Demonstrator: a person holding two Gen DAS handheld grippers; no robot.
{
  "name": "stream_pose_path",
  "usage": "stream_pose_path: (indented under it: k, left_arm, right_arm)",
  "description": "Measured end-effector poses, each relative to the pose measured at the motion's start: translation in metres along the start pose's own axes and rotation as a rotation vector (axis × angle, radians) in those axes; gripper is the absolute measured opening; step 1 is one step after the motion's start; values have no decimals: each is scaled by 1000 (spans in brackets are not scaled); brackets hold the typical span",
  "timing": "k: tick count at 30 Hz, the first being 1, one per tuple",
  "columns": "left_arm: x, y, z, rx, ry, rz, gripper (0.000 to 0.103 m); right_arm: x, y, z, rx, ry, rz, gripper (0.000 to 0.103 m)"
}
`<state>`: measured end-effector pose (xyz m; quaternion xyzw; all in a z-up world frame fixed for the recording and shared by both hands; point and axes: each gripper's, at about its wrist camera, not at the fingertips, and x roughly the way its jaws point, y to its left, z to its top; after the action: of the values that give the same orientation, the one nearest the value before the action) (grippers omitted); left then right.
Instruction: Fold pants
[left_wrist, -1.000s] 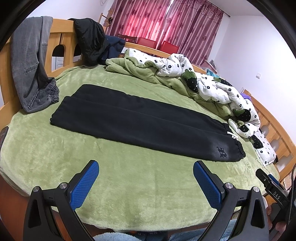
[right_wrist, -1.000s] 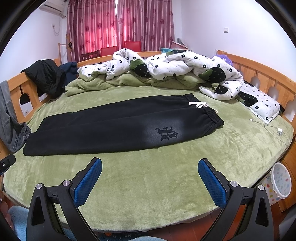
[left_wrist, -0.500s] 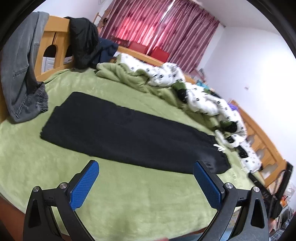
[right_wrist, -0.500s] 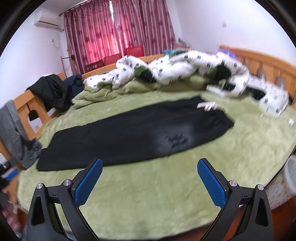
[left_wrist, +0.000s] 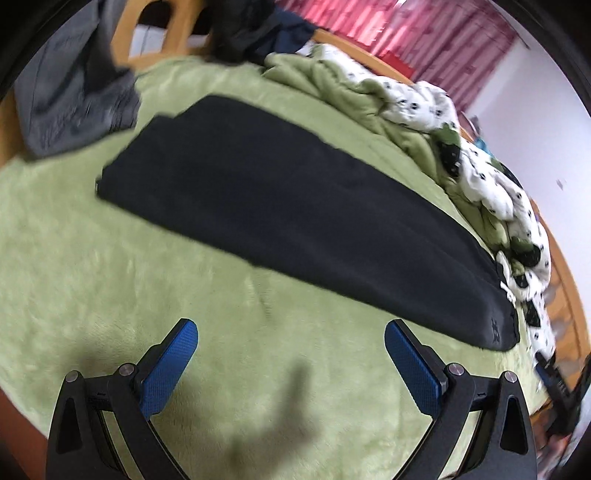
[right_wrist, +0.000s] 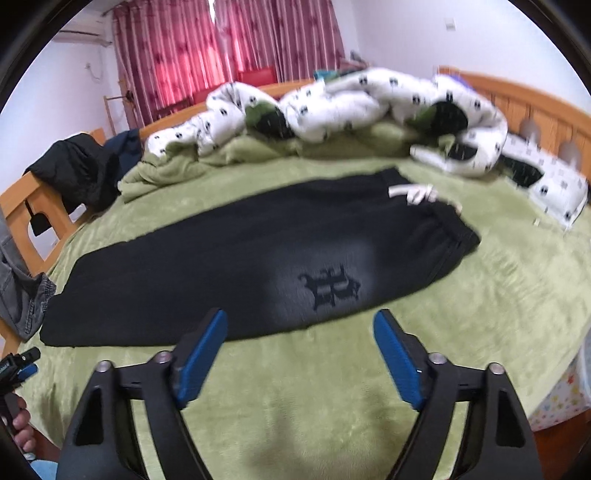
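Closer in now over the bed's (right_wrist: 498, 280) near edge, left gripper (left_wrist: 291, 354) and right gripper (right_wrist: 301, 341) both agape, empty. Ahead: pants (right_wrist: 229, 266) lengthwise along that edge, waistband by the right, cuffs by the left.

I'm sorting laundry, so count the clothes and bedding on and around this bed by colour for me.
Black: 2, the pants and a jacket on the bed frame
Grey: 1, jeans hanging over the frame
Green: 1, blanket covering the bed
White with black spots: 1, bunched quilt
Total: 5

Pants (right_wrist: 236, 266) flat on blanket (right_wrist: 332, 406), bedding heap (right_wrist: 332, 107) behind.
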<state>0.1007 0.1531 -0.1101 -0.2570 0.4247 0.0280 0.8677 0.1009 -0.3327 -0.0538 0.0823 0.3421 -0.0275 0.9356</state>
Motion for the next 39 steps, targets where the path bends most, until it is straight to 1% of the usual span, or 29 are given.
stream_pose_path:
  k: [3,8,10,12,14,16,17,18,19,20,21,22,23,24,25,26,28,30,33,36,38,39]
  left_arm:
    - [16,14,-3,-30,-7,-14,102]
    - [41,21,-4,-61,4,-98,99]
    - [48,23,-2,-82,-13,-105,94]
    - [51,25,1,-102,-40,-116,93]
    - [56,27,8,-124,-49,-132,92]
    - [64,29,15,-152,-49,-124,86]
    - [67,30,19,-162,-57,-121,85]
    - [70,29,22,-165,-60,-119,81]
    - [73,28,26,-165,-64,-112,75]
    - [78,27,32,-168,-68,-92,72]
    - [82,27,36,-172,-65,-76,63]
    - [84,28,38,-175,-65,-64,46]
    - [85,29,42,-182,-70,-46,32]
    - [85,29,48,-176,-70,-43,9]
    - [84,29,51,-169,-66,-51,9]
    - [79,28,56,-164,-71,-72,9]
    - [67,22,66,-145,-103,-91,9]
    - [53,10,83,-91,-147,-90,9]
    - [46,-7,109,-18,-203,-86,9]
    - [53,-28,138,51,-236,-45,9]
    - [68,-39,160,89,-253,-7,9]
    - [72,-43,165,98,-259,0,9]
  right_arm:
    - [29,-13,-10,23,49,8,75]
    - [65,-37,-25,96,102,22,75]
    - [78,-47,-28,135,121,26,75]
    - [88,-57,-28,179,132,33,75]
    - [98,-69,-26,233,137,49,75]
    - [108,-82,-24,308,140,67,75]
    - [113,-86,-23,326,140,60,75]
    - [118,-89,-22,336,141,52,75]
    - [124,-92,-20,342,137,55,75]
    - [127,-92,-19,346,134,56,76]
    - [131,-92,-16,347,126,56,76]
    - [135,-90,-13,336,116,50,75]
    - [139,-88,-9,325,109,44,68]
    - [142,-86,-6,316,103,35,59]
    - [147,-84,-1,303,102,23,33]
    - [151,-83,2,296,109,12,14]
    - [151,-81,13,285,94,10,11]
    - [142,-76,27,256,50,24,10]
    - [128,-65,56,195,-19,43,10]
    - [127,-53,88,141,-63,58,10]
    - [132,-43,109,98,-87,55,10]
    - [136,-38,118,78,-101,48,10]
